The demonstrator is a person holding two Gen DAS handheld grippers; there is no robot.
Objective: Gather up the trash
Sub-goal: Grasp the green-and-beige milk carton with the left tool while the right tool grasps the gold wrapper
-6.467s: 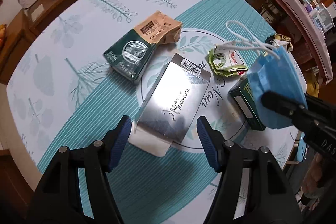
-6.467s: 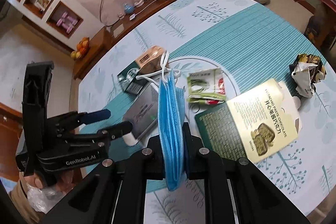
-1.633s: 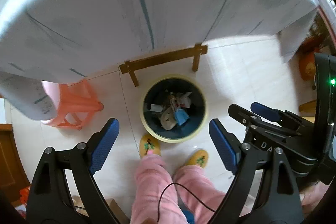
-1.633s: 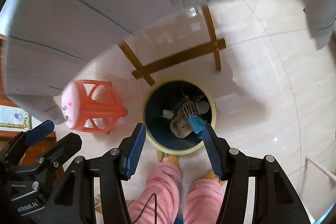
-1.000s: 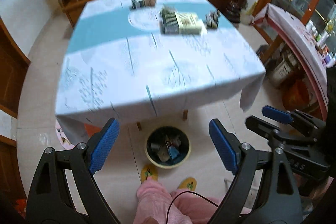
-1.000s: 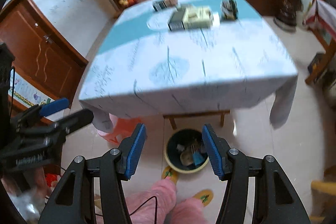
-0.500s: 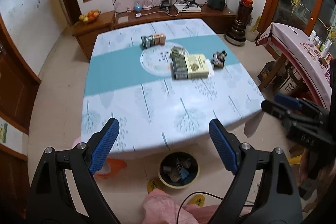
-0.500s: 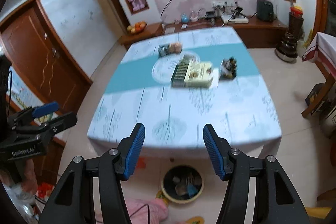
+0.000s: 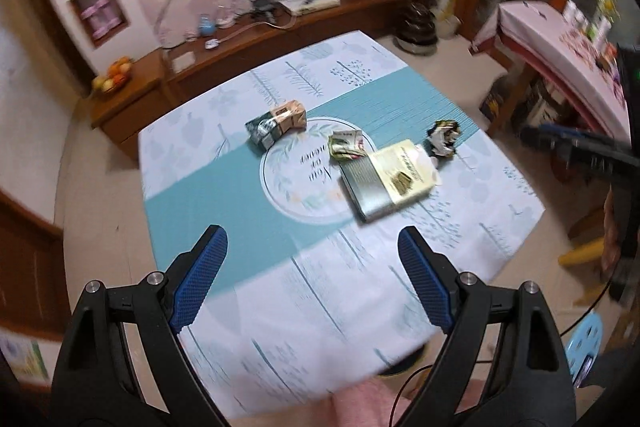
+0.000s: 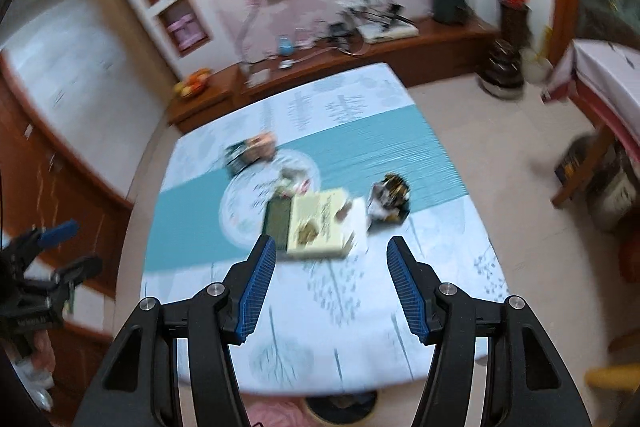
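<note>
Both grippers hover over the near edge of the table (image 9: 360, 287), and neither holds anything. My left gripper (image 9: 309, 247) is open, and so is my right gripper (image 10: 330, 247), which also shows at the right edge (image 9: 576, 147) of the left wrist view. Trash lies on the cloth: a flat chocolate box (image 9: 386, 179) (image 10: 316, 223), a crumpled dark wrapper ball (image 9: 442, 139) (image 10: 390, 197), a crumpled green wrapper (image 9: 346, 145) (image 10: 292, 183) and a green-and-brown carton (image 9: 276, 123) (image 10: 250, 149). The bin (image 10: 340, 403) peeks out under the table's near edge.
A wooden sideboard (image 9: 240, 55) with cables and a fruit bowl runs behind the table. Another covered table (image 9: 560, 39) stands at the right. A blue stool (image 9: 584, 339) is at the lower right. Pink trouser fabric (image 9: 360, 399) shows at the bottom.
Both grippers have risen from over the bin and come forward over the table. The trash on the cloth now looks nearer and larger. Both stay open and empty.
</note>
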